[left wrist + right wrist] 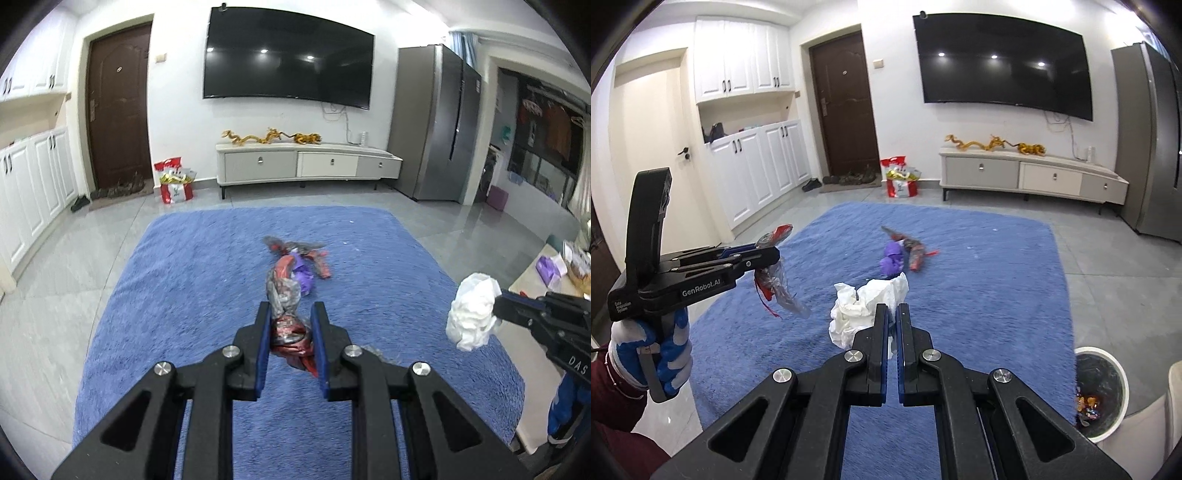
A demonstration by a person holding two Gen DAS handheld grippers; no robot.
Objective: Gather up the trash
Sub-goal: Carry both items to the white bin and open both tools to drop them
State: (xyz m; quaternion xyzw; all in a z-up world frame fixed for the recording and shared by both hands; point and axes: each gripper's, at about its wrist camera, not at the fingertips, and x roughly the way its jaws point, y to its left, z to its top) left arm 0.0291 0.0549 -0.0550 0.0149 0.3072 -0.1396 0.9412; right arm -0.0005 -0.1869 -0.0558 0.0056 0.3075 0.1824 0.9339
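Left wrist view: a crinkled red-and-clear wrapper is clamped between the left gripper fingers, its long axis running forward along them, held above the blue rug. A crumpled white tissue is pinched by the right gripper. More wrappers lie ahead on the rug. Colourful scraps are held in the white bin at the right.

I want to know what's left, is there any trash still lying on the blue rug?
Yes, purple and red wrappers lie on the blue rug.
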